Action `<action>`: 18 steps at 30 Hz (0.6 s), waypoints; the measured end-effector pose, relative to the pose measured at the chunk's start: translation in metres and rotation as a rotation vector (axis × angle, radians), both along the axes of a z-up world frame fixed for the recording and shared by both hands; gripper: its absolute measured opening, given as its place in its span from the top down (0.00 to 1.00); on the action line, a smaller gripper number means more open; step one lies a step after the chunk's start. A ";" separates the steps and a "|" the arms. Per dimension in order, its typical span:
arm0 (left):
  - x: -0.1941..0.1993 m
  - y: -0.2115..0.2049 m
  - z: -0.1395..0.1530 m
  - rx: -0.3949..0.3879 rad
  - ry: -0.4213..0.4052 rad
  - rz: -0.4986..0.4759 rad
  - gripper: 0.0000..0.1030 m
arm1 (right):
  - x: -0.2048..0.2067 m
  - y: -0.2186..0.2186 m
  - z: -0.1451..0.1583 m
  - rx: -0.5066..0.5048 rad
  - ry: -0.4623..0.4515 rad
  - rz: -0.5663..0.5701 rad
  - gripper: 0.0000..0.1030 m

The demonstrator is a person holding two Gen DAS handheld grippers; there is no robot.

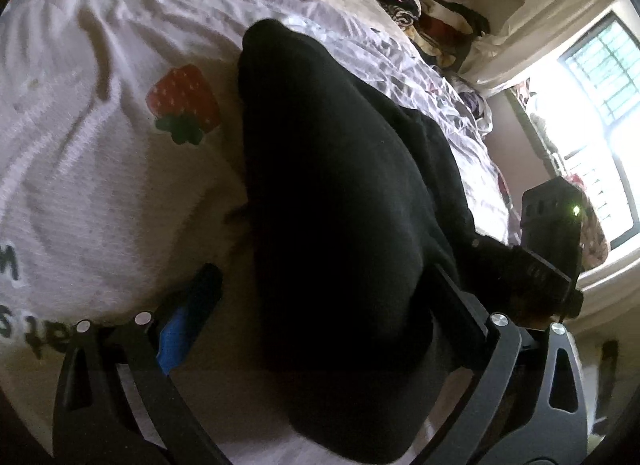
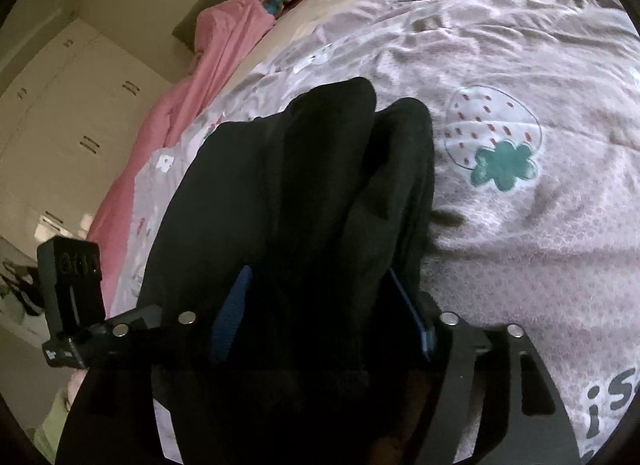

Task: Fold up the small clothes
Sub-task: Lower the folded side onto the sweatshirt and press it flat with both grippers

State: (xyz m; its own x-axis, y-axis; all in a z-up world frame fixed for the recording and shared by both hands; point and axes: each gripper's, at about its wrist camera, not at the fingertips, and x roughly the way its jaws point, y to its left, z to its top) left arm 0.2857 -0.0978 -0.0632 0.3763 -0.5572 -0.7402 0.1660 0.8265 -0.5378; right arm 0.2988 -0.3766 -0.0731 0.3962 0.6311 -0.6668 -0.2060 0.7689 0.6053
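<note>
only scraps of dark lettering can be read, all printed on the strawberry-patterned bedspread (image 1: 100, 193). at the lower left of the left wrist view stand a sideways "m" (image 1: 10, 267) and below it blurred letters like "s", "a", "t" (image 1: 24, 331), cut by the frame edge. at the lower right of the right wrist view "is" (image 2: 608, 405) shows, the rest cut off.
</note>
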 end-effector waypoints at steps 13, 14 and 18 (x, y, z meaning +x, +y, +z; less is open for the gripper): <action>-0.025 0.012 0.046 -0.068 -0.059 -0.037 0.49 | -0.048 0.028 0.072 -0.078 -0.143 -0.007 0.73; -0.030 0.017 0.052 -0.073 -0.070 -0.040 0.49 | -0.053 0.033 0.078 -0.087 -0.147 -0.010 0.73; -0.049 0.033 0.071 -0.074 -0.113 -0.053 0.49 | -0.081 0.055 0.103 -0.117 -0.201 -0.018 0.73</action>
